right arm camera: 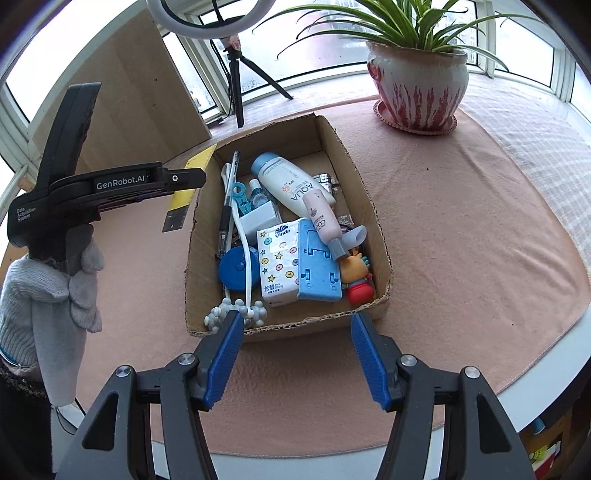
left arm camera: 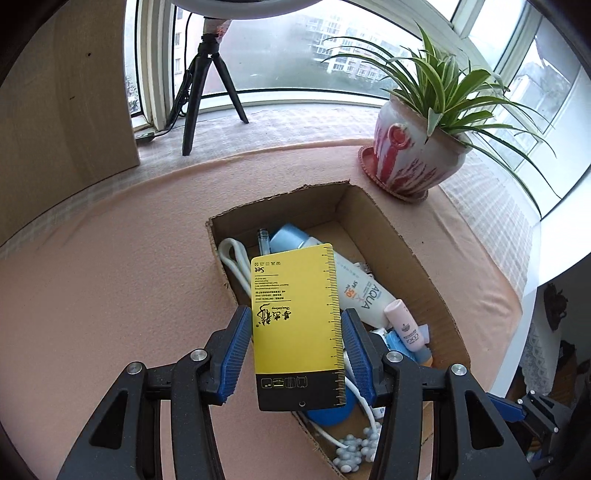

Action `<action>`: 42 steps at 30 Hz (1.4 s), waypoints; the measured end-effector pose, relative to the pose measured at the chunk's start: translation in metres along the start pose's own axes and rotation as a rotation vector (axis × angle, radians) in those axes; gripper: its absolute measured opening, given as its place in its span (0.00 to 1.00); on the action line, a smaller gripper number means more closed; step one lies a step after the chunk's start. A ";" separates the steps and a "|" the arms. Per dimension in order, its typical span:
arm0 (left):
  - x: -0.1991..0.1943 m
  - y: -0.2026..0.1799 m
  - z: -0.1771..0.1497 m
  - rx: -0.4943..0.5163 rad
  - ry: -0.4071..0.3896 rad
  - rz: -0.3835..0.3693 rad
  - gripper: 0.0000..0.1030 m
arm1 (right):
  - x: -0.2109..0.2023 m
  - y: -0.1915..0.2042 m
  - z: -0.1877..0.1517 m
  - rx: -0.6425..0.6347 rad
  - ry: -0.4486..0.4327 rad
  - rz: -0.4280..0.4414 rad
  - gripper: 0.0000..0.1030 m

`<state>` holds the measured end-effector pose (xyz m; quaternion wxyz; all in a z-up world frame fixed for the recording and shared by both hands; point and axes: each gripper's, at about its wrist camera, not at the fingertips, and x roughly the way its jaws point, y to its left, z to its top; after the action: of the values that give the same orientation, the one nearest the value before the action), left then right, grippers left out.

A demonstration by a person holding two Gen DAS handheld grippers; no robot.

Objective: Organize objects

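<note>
Yellow card (left arm camera: 297, 325) clamped between left jaws, right jaws apart before cardboard box (right arm camera: 373, 206)

- A spider plant (right arm camera: 406, 22) grows in a white pot with red streaks (right arm camera: 419, 86), on a saucer by the window.
- A black tripod (left arm camera: 201, 92) stands on the sill under a ring light (right arm camera: 210, 18).
- A pink cloth (right arm camera: 461, 221) covers the table.

Soft daylight from windows (left arm camera: 280, 48); sharp focus; strong fisheye bending, dark vignette at corners.
</note>
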<state>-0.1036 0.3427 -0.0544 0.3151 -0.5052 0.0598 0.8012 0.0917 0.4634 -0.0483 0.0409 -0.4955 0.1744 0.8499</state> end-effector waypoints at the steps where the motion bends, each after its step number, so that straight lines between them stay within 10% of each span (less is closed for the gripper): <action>1: 0.003 -0.004 0.001 0.003 0.003 -0.003 0.52 | 0.000 -0.002 0.000 0.001 0.001 -0.001 0.55; 6: 0.010 -0.017 0.005 -0.002 0.011 -0.006 0.55 | 0.000 -0.009 -0.001 0.006 0.006 -0.006 0.55; 9: 0.009 -0.016 0.006 -0.017 0.006 -0.001 0.73 | 0.000 -0.011 -0.002 0.007 0.008 -0.003 0.55; 42: -0.132 0.124 -0.091 -0.179 -0.116 0.141 0.75 | 0.010 0.126 0.005 -0.138 -0.018 0.037 0.55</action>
<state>-0.0650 0.1476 -0.0145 0.2146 -0.4788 0.0049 0.8513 0.0523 0.3463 -0.0224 -0.0076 -0.4862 0.1242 0.8649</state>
